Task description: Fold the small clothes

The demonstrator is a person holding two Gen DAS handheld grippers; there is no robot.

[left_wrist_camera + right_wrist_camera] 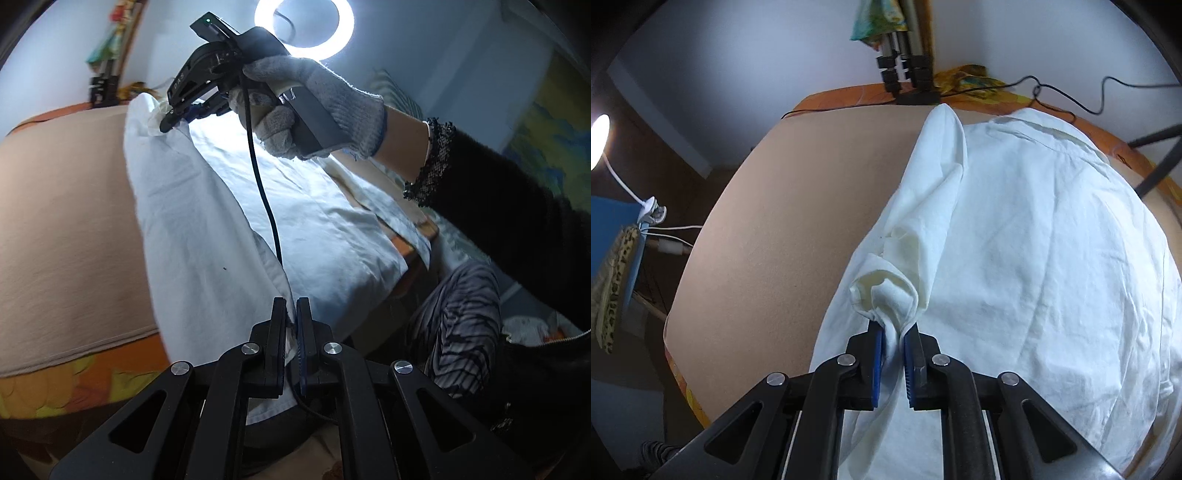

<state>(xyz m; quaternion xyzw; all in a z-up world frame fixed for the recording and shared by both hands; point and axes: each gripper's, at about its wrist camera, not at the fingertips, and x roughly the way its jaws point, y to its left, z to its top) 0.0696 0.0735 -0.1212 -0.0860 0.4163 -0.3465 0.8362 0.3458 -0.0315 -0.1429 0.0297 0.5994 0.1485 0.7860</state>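
Observation:
A white shirt (207, 221) lies spread over the beige-covered table (66, 221). In the left wrist view my left gripper (291, 306) is shut on the shirt's near edge, a thin fold of cloth pinched between the pads. Farther away a gloved hand (317, 96) holds my right gripper (171, 120), which pinches the shirt's far end. In the right wrist view the right gripper (894, 332) is shut on a bunched, rolled piece of the white shirt (1034, 258), lifted a little off the table (775, 221). A folded ridge of cloth runs away from the grip.
A ring light (304, 27) glows behind the gloved hand. A black stand (908, 74) and black cables (1071, 99) sit at the table's far edge, a dark stand leg (1160, 166) at right. The person's striped clothing (461, 314) is close by. A lamp (598, 140) shines left.

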